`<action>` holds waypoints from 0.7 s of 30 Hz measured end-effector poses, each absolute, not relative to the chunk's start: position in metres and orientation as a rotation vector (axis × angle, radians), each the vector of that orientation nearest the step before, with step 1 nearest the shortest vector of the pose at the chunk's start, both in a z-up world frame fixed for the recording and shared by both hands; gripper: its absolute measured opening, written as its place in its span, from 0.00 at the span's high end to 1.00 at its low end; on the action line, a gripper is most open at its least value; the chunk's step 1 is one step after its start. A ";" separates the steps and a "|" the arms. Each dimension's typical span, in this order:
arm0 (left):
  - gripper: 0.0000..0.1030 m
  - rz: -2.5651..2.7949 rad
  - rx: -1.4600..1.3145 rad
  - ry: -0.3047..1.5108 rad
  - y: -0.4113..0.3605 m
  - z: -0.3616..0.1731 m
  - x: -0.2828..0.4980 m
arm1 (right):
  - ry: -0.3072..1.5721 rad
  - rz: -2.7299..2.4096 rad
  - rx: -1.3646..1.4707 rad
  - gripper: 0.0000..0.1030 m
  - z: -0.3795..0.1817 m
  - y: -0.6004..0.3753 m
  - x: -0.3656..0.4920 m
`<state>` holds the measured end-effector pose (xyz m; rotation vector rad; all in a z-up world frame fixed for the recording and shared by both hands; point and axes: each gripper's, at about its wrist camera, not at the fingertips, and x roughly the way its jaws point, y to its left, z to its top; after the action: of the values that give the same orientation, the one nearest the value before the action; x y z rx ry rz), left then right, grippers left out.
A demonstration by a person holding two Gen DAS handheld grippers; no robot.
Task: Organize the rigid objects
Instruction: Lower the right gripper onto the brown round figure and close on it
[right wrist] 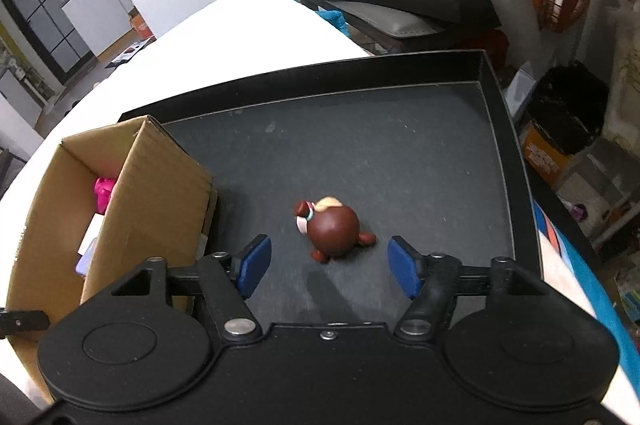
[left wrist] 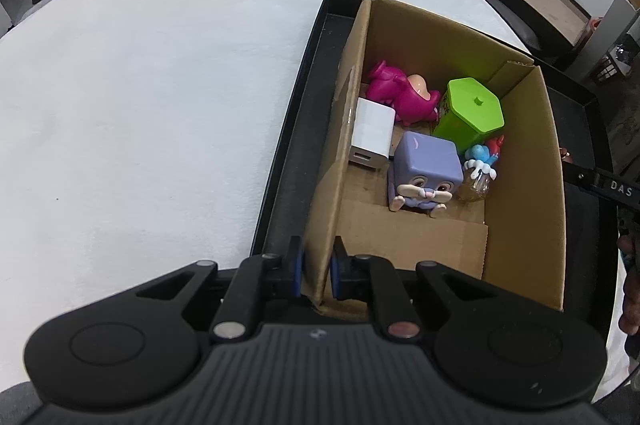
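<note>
Brown round figurine (right wrist: 334, 231) lies on black tray (right wrist: 400, 153), between and just ahead of right gripper (right wrist: 328, 267) jaws, which stand apart, untouching. Left gripper (left wrist: 318, 271) clamped on cardboard box (left wrist: 520, 165) near wall. Inside: purple cube toy (left wrist: 426, 165), green container (left wrist: 470, 111), pink toy (left wrist: 396, 91), white charger (left wrist: 372, 131); small blue figure (left wrist: 482, 161) partly hidden.

Handheld grippers: black housings, blue-padded fingers

Left gripper (left wrist: 318, 271) and right gripper (right wrist: 330, 265) each carry a ribbed black body, two round discs, silver pivot screws; blue pads line the fingers (right wrist: 253, 265).
</note>
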<state>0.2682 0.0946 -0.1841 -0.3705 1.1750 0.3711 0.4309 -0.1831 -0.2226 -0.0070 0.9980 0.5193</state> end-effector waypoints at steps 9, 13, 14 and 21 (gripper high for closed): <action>0.88 0.391 -0.361 1.197 0.094 -0.185 0.274 | 0.985 0.513 0.013 0.46 -0.232 -0.184 0.447; 0.88 0.389 -0.361 1.197 0.094 -0.185 0.274 | 0.994 0.515 0.018 0.70 -0.230 -0.185 0.446; 0.88 0.386 -0.360 1.196 0.094 -0.185 0.274 | 0.995 0.516 0.016 0.70 -0.230 -0.185 0.445; 0.88 0.361 -0.374 1.179 0.097 -0.185 0.269 | 1.020 0.507 0.075 0.70 -0.219 -0.194 0.439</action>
<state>0.2689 0.0970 -0.1851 -0.3741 1.1795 0.3613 0.4388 -0.1939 -0.2186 0.0749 1.0200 0.5067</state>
